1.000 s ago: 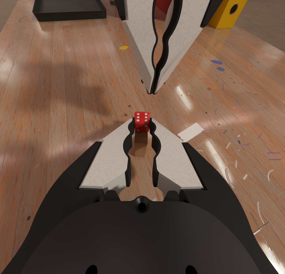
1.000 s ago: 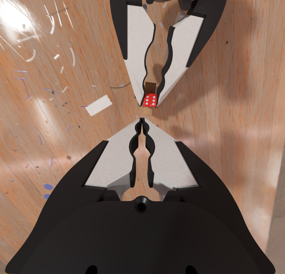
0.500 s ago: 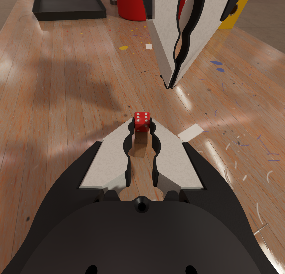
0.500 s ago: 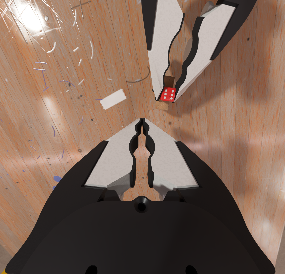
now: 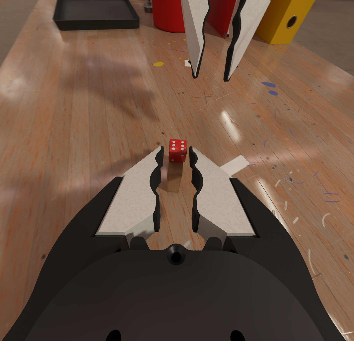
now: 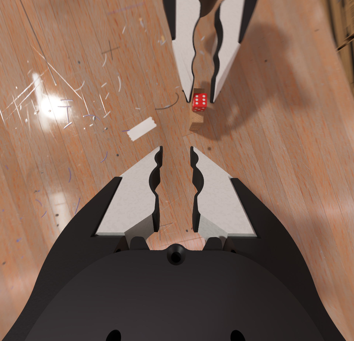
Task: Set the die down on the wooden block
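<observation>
A red die (image 5: 177,150) with white pips rests on top of an upright wooden block (image 5: 174,176) on the wooden table. My left gripper (image 5: 176,148) is open, its fingertips on either side of the die with a gap on each side. The die (image 6: 199,102) and the block (image 6: 196,120) also show in the right wrist view, with the left gripper (image 6: 200,99) around the die. My right gripper (image 6: 176,148) is open and empty, above the table and apart from the block. It shows in the left wrist view (image 5: 209,78) beyond the die.
A black tray (image 5: 94,10) lies at the far left of the table. A red bucket (image 5: 166,9) and a yellow binder (image 5: 287,15) stand at the far end. A white piece of tape (image 5: 233,165) lies right of the block. Paint spots and scratches mark the wood.
My left gripper has opened and let go of the die, which now sits on the block. My right gripper has opened and drawn back from the block.
</observation>
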`<state>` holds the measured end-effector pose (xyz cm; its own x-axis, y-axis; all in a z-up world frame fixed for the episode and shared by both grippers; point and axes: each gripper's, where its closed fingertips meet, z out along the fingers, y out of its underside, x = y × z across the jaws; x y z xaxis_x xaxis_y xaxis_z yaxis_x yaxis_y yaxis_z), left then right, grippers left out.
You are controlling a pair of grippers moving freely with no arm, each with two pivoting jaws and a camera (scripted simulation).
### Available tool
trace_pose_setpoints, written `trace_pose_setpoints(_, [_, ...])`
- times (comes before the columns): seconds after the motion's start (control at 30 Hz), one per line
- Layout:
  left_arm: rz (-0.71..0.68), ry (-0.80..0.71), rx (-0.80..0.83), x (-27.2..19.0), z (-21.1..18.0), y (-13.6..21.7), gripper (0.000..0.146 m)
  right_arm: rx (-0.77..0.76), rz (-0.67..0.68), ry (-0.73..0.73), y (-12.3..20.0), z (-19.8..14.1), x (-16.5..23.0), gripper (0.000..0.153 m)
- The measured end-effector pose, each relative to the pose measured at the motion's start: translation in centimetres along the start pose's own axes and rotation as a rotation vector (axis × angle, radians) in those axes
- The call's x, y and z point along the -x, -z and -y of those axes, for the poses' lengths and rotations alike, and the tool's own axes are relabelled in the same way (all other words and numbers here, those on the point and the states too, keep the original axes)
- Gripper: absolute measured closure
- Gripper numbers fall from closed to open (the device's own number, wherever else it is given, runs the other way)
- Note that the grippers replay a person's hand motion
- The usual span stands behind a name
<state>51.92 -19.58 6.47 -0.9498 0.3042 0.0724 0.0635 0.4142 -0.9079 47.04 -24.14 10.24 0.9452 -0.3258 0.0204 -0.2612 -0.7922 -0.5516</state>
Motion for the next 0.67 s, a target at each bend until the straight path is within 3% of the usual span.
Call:
trace_pose_setpoints(0.2, [0.194, 0.024, 0.010, -0.1, 1.6, 3.0, 0.123, -0.291, -0.064, -0.106, 2.3, -4.6, -2.3, 0.124])
trace_pose_setpoints(0.37, [0.383, 0.102, 0.066, -3.0, 1.9, 3.7, 0.122, -0.262, -0.011, -0.134, 0.4, -9.4, -4.1, 0.112])
trace_pose_setpoints(0.57, [0.501, 0.322, 0.016, -7.8, 0.7, 0.6, 0.107, -0.228, 0.127, -0.061, -2.6, -9.5, -3.8, 0.092])
trace_pose_setpoints(0.67, [0.563, 0.338, 0.038, -8.6, -0.1, -1.1, 0.100, -0.219, 0.171, -0.033, -3.4, -9.0, -3.5, 0.085])
